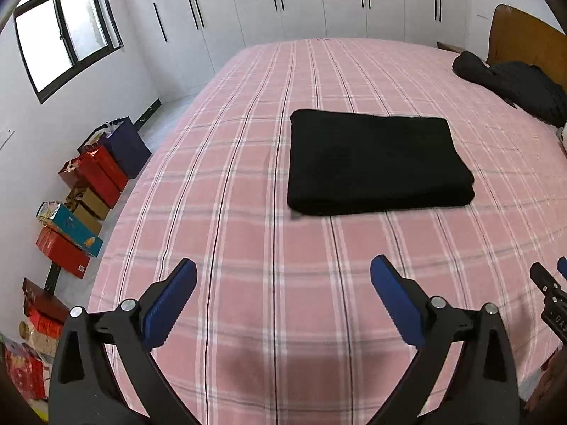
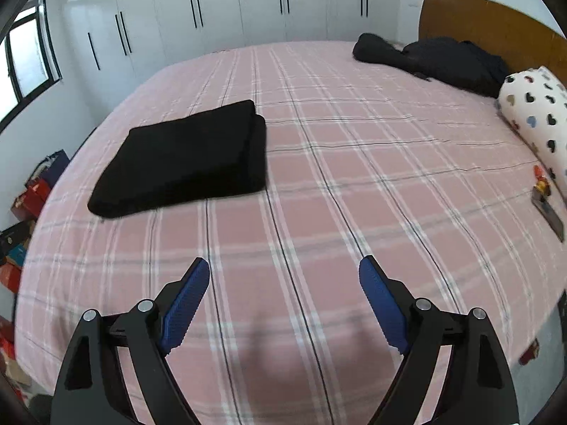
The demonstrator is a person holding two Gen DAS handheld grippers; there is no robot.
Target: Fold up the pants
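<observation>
Black pants (image 1: pixel 375 163) lie folded into a flat rectangle on the pink plaid bed (image 1: pixel 248 248), also seen in the right wrist view as the pants (image 2: pixel 184 163) at the left of the bed (image 2: pixel 354 194). My left gripper (image 1: pixel 283 283) hovers over bare sheet nearer than the pants, open, nothing between its blue pads (image 1: pixel 170 304). My right gripper (image 2: pixel 283 283) is open too, over the sheet to the right of and nearer than the pants, holding nothing. Part of the right gripper (image 1: pixel 549 290) shows at the left wrist view's right edge.
A dark heap of clothing (image 2: pixel 436 60) lies by the wooden headboard (image 2: pixel 489 24), beside a heart-print pillow (image 2: pixel 535 106). Small items (image 2: pixel 545 198) sit on the bed's right edge. Gift bags and boxes (image 1: pixel 88 191) line the floor on the left. White wardrobes (image 1: pixel 283 0) stand beyond the bed.
</observation>
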